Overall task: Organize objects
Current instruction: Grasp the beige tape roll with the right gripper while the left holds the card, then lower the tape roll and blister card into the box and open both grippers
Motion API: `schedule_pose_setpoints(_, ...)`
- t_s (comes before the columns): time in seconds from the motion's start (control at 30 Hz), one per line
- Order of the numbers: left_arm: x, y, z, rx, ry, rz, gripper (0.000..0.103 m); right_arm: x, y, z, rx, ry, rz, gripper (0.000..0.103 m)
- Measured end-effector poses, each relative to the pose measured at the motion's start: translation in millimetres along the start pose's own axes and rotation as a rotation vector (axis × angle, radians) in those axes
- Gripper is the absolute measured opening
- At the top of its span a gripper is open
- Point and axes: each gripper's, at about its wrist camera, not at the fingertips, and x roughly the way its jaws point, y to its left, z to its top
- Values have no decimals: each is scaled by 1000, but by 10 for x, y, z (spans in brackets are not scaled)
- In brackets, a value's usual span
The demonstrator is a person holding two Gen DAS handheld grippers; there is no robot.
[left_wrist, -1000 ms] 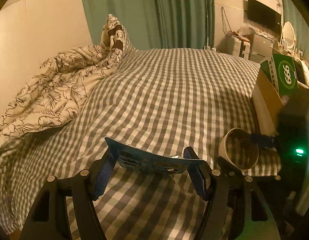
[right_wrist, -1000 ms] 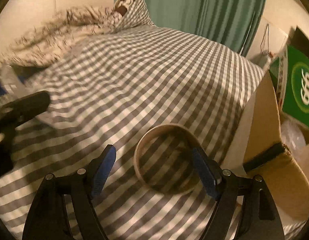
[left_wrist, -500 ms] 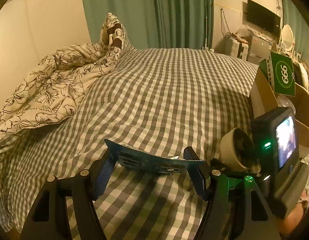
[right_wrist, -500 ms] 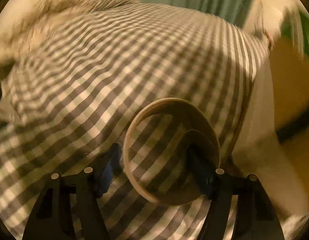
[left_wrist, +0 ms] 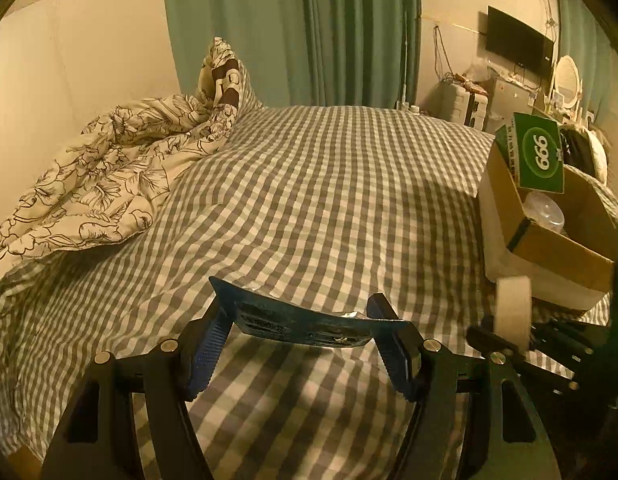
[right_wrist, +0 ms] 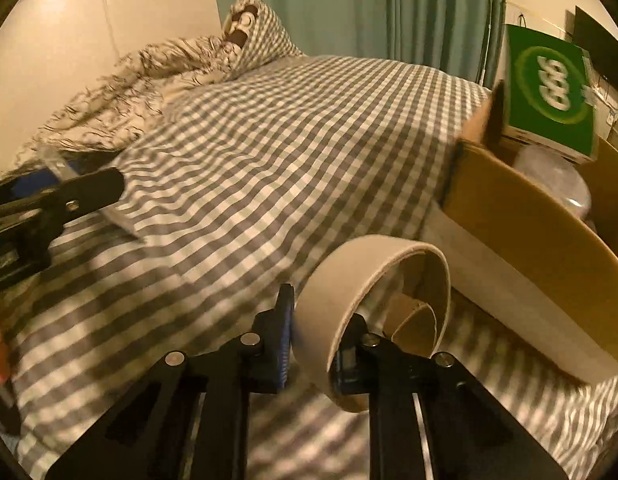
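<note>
My left gripper is shut on a flat blue packet, which bows between the fingers above the checked bed. My right gripper is shut on the wall of a beige tape roll and holds it lifted and tilted above the bed. The roll also shows in the left wrist view, at the right. An open cardboard box stands just right of the roll, with a green "666" carton and a clear plastic thing inside. The left gripper shows at the left edge of the right wrist view.
A grey-and-white checked sheet covers the bed. A crumpled floral duvet and a pillow lie at the far left by the wall. Green curtains hang behind. A TV and a cluttered desk stand at the far right.
My right gripper closed on the tape roll's wall and lifted it off the sheet, tilting it. My left gripper kept hold of the blue packet and barely moved.
</note>
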Motion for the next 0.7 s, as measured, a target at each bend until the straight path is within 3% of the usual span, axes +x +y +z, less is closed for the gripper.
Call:
schedule_pose_setpoints(0.33, -289, -261, -28, 43, -10, -42, 71, -754, -45, -151, -30, -67, 47, 7)
schedule_pose_setpoints(0.57, -754, -752, 316, 105, -111, -159, 71, -1581, -299, 153, -74, -166, 14, 7)
schedule_pose_setpoints(0.7, -907, -1165, 576, 164, -161, -240, 71, -1919, -691, 469, -50, -190, -11, 7)
